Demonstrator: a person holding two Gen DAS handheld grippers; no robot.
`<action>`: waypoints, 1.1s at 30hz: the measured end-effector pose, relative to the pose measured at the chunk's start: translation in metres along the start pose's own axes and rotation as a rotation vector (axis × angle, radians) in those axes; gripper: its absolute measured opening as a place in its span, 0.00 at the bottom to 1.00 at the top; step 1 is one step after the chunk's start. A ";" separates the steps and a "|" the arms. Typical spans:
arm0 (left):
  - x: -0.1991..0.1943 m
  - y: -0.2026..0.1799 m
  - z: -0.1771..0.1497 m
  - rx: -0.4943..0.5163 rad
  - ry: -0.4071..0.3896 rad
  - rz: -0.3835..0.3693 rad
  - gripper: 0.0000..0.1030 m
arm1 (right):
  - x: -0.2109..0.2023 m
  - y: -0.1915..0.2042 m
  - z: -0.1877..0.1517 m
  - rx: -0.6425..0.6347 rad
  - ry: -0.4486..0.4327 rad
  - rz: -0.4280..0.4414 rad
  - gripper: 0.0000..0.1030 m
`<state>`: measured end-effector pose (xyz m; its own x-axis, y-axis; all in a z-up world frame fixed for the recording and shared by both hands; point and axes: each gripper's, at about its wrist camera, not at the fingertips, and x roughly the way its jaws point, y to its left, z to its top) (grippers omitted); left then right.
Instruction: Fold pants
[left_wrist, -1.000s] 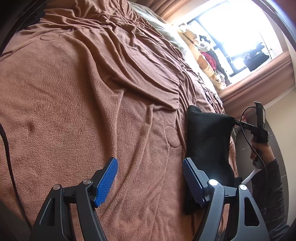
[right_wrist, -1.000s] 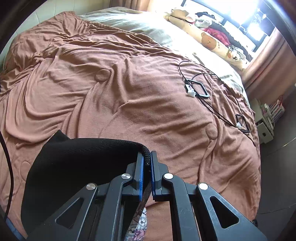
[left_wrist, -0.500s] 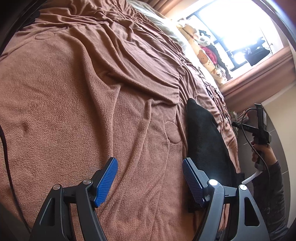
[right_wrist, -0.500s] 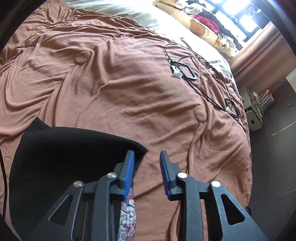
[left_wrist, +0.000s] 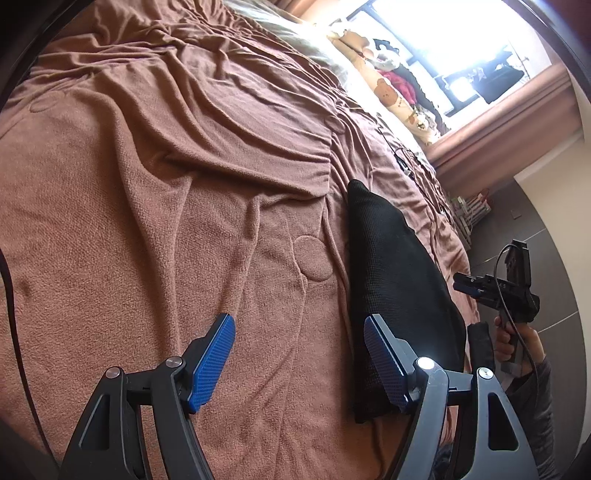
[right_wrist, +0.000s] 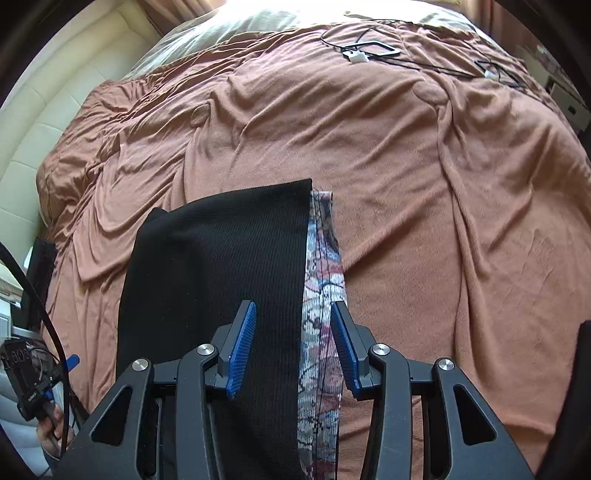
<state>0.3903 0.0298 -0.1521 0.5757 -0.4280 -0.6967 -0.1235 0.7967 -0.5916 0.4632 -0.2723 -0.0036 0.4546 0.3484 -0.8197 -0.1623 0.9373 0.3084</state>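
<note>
The black ribbed pants (right_wrist: 221, 258) lie flat on the brown blanket (right_wrist: 406, 184), with a patterned strip of fabric (right_wrist: 323, 288) showing along their right edge. My right gripper (right_wrist: 291, 339) is open and empty, hovering over the pants' near right edge and the patterned strip. In the left wrist view the pants (left_wrist: 391, 273) lie to the right. My left gripper (left_wrist: 297, 354) is open and empty above the blanket (left_wrist: 166, 184), its right finger close to the pants' near end. The right gripper (left_wrist: 480, 286) shows there, off the bed's edge.
Black cables with a white plug (right_wrist: 369, 51) lie on the far side of the bed. Pillows and soft toys (left_wrist: 391, 88) line the window side. The padded headboard (right_wrist: 44, 122) is at the left. Dark floor and a small rack (left_wrist: 472, 210) lie beyond the bed.
My right gripper opened and let go of the pants' edge, which dropped flat onto the blanket. It then pulled back and its view swung round. The left gripper stayed open, nearly still.
</note>
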 end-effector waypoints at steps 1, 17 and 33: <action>-0.001 -0.003 0.001 0.010 0.002 0.000 0.72 | 0.002 -0.006 -0.002 0.019 0.004 0.012 0.39; -0.003 -0.023 0.015 0.084 0.006 0.032 0.72 | 0.017 -0.040 -0.015 0.182 -0.031 0.257 0.39; 0.031 -0.050 0.015 0.134 0.066 0.028 0.72 | 0.019 -0.001 -0.017 0.016 -0.017 0.010 0.01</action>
<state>0.4263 -0.0168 -0.1377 0.5189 -0.4288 -0.7396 -0.0271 0.8564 -0.5155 0.4570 -0.2668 -0.0275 0.4680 0.3571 -0.8084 -0.1531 0.9336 0.3238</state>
